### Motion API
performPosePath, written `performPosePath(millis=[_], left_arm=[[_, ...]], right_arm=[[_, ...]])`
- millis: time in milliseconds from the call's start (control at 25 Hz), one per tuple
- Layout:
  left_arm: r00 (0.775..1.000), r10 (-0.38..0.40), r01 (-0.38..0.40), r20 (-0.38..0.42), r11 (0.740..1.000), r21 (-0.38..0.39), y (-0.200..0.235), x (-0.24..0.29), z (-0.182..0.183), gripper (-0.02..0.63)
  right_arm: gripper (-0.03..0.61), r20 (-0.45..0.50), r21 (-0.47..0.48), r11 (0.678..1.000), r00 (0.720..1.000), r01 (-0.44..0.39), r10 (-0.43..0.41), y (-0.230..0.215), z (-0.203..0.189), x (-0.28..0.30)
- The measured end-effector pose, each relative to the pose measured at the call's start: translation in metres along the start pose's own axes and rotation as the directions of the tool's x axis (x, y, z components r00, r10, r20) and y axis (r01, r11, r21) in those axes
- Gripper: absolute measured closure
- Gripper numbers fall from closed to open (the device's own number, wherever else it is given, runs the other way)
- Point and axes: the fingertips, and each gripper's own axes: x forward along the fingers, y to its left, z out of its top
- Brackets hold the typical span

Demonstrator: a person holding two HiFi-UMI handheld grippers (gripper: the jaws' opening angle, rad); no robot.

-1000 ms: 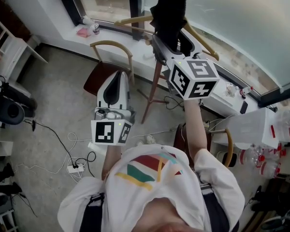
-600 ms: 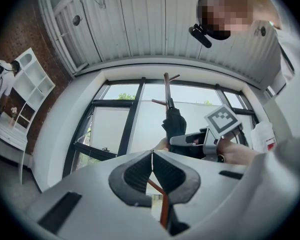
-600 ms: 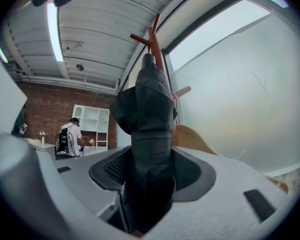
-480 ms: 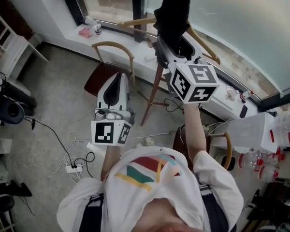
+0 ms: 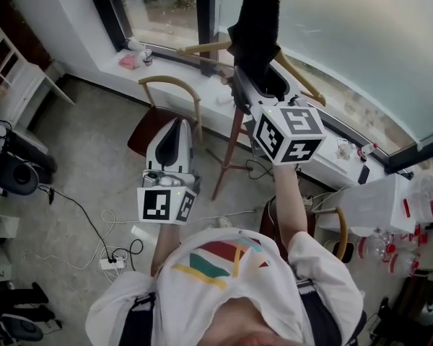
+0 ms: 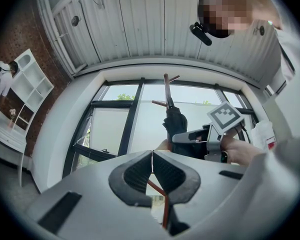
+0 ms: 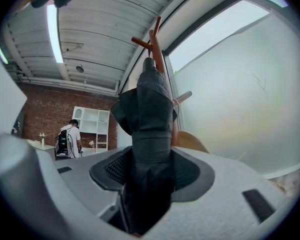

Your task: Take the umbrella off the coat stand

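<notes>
A folded black umbrella [image 5: 254, 27] hangs upright on the wooden coat stand [image 5: 227, 150] by the window. My right gripper [image 5: 256, 78] is raised level to it. In the right gripper view the umbrella [image 7: 150, 114] fills the gap between the jaws, which are closing, and both pads touch its fabric. The stand's pegs [image 7: 155, 41] show above it. My left gripper [image 5: 178, 125] hangs lower and to the left, apart from the stand. Its jaws are shut on nothing [image 6: 151, 166]. It looks up at the umbrella [image 6: 176, 126] and the right gripper's marker cube [image 6: 225, 116].
A wooden chair [image 5: 166, 96] stands left of the stand, below the window sill [image 5: 166, 52]. A second chair [image 5: 339, 225] is at the right. Cables and a power strip [image 5: 112, 251] lie on the floor. A person with a backpack [image 7: 67, 139] stands far off.
The head view has shifted a little. Both grippers have kept their places, and the right one stays around the umbrella.
</notes>
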Motion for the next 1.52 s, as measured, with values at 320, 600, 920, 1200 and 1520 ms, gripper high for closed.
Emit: performPosePath(millis=[320, 600, 920, 1200, 1520], left_arm=[[1.000, -0.028, 0.028, 0.008, 1.000, -0.002, -0.005, 0.005, 0.003, 0.606], [0.999, -0.024, 0.024, 0.024, 1.000, -0.005, -0.002, 0.006, 0.007, 0.606], [0.999, -0.008, 0.009, 0.034, 1.000, -0.013, 0.003, 0.004, 0.011, 0.606], [0.999, -0.005, 0.006, 0.051, 1.000, -0.014, 0.004, 0.001, 0.010, 0.606], [0.998, 0.014, -0.014, 0.055, 1.000, 0.007, 0.004, -0.006, 0.017, 0.606]], right_arm=[[0.357, 0.066, -0.018, 1.000, 0.998, 0.003, -0.002, -0.002, 0.035, -0.002], [0.357, 0.107, -0.051, 0.999, 0.994, 0.020, -0.015, -0.005, 0.067, -0.002], [0.357, 0.167, -0.078, 0.997, 0.986, 0.019, -0.006, -0.004, 0.103, -0.005], [0.357, 0.238, -0.111, 0.994, 0.971, 0.018, 0.009, -0.001, 0.140, -0.012], [0.357, 0.338, -0.093, 0.995, 0.939, -0.033, 0.062, 0.009, 0.149, -0.034]])
